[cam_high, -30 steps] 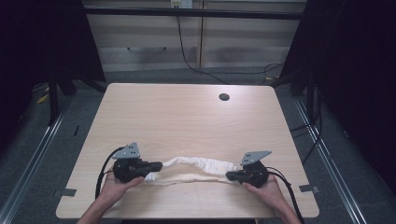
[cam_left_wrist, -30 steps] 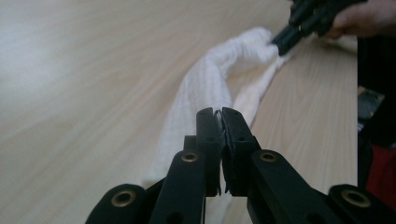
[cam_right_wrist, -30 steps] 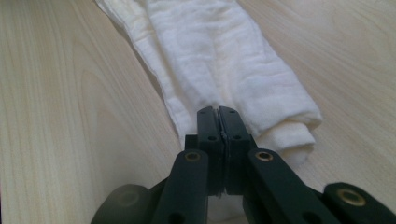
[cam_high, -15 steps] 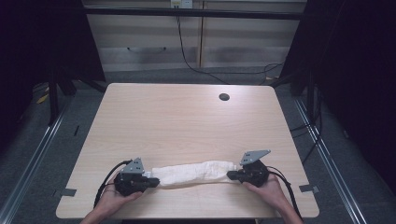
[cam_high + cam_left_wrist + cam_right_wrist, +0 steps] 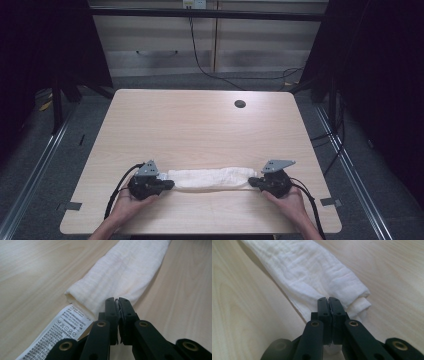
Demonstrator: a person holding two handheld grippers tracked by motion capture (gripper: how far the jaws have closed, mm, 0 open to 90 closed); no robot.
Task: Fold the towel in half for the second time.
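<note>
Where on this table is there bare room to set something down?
The whole far stretch of the table lies bare, from the rolled white cloth up to the round cable hole. The near edge is crowded: the left gripper and right gripper pinch the cloth's ends.

Rolled cloth [image 5: 212,178] lies crosswise on the counter [image 5: 200,125], near its front edge. Left gripper [image 5: 167,184] at cloth's left end, right gripper [image 5: 251,182] at right end. Care label [image 5: 57,333] sticks out beside left jaws. Grommet hole [image 5: 240,104] far back, right of centre.
</note>
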